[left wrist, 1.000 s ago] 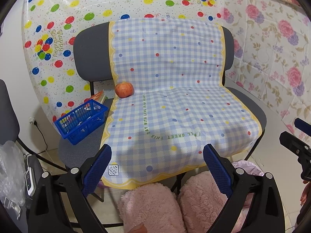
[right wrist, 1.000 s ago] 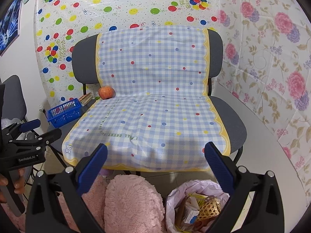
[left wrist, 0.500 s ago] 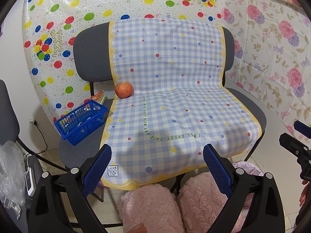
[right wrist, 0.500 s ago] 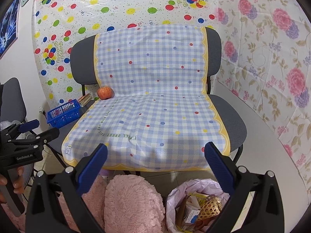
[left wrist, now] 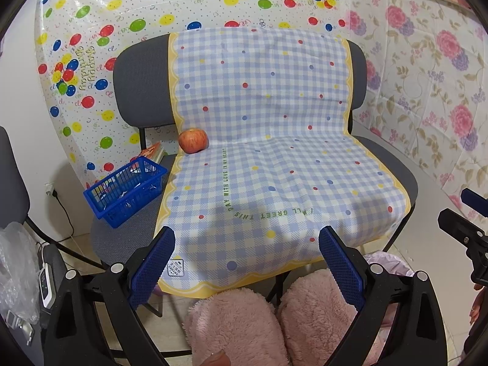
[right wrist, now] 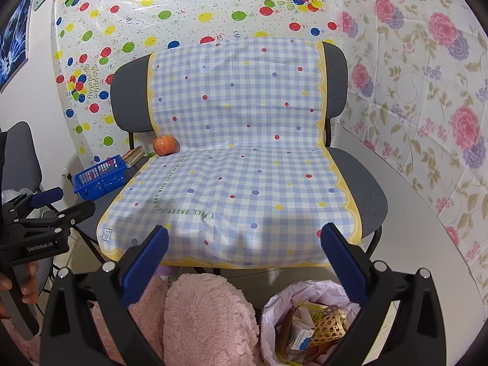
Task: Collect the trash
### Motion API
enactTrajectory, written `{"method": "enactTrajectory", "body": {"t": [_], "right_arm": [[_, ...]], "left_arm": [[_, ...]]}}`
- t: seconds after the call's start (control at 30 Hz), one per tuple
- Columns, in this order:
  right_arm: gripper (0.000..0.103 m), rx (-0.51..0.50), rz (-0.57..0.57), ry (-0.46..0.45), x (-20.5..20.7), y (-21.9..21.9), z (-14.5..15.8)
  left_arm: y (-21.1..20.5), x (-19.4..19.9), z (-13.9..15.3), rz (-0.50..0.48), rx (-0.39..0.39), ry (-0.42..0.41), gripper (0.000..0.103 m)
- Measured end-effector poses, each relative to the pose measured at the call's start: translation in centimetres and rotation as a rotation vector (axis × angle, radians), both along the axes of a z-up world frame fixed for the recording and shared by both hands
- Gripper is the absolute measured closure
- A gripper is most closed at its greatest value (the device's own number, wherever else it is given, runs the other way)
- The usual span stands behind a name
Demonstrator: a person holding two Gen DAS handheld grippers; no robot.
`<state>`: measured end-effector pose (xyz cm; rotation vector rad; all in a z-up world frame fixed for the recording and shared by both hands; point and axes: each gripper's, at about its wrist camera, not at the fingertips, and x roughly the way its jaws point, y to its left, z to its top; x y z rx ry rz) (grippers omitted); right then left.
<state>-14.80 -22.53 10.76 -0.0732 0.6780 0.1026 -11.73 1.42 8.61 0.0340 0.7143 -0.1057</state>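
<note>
A bin lined with a pale pink bag stands on the floor below the seat's front edge; it holds a small carton, a woven yellow piece and other scraps. Its rim shows in the left wrist view. My left gripper is open and empty, above the front of the checked cloth. My right gripper is open and empty, above the cloth's front edge and the bin. An apple lies at the seat's back left.
A blue basket with small items sits on the grey bench left of the cloth, booklets behind it. Pink fluffy slippers are below. Another chair stands left. Covered walls behind and right.
Both grippers have stayed open and almost still; the views have drifted only slightly.
</note>
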Motion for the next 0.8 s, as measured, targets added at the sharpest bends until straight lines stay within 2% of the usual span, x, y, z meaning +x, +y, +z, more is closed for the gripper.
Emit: {"method": "enactTrajectory", "body": {"t": [0.8], "right_arm": [[0.005, 0.007, -0.006, 0.007, 0.13, -0.07, -0.52]], "left_arm": [[0.1, 0.37, -0.4, 0.0, -0.005, 0.008, 0.009]]}}
